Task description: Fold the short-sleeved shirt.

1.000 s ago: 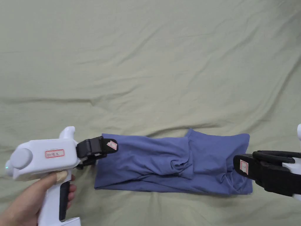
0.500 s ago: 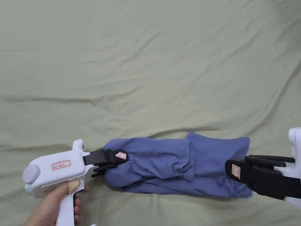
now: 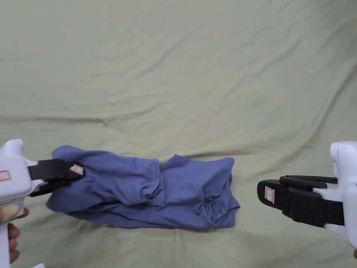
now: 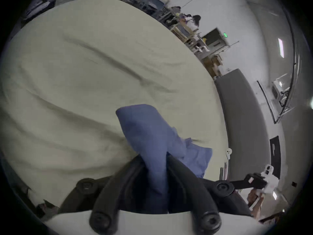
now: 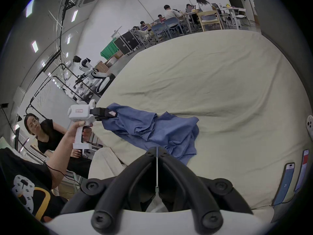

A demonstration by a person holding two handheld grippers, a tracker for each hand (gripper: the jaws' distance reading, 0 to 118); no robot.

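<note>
Left gripper [image 3: 75, 173]: your jaws pinch the shirt [image 3: 146, 190] at its left end.
Right gripper [image 3: 266, 193]: closed, empty, clear of the shirt's right edge.
Sheet [image 3: 181, 76]: open beyond.
Labels: unreadable.

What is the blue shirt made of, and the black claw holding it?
The blue shirt looks like soft, thin, matte knit cloth, likely cotton: it bunches and sags into limp wrinkles. The left claw looks like hard black plastic, smooth and slightly shiny, keeping its stiff shape where it pinches the cloth. The green sheet underneath looks like creased woven fabric.
</note>
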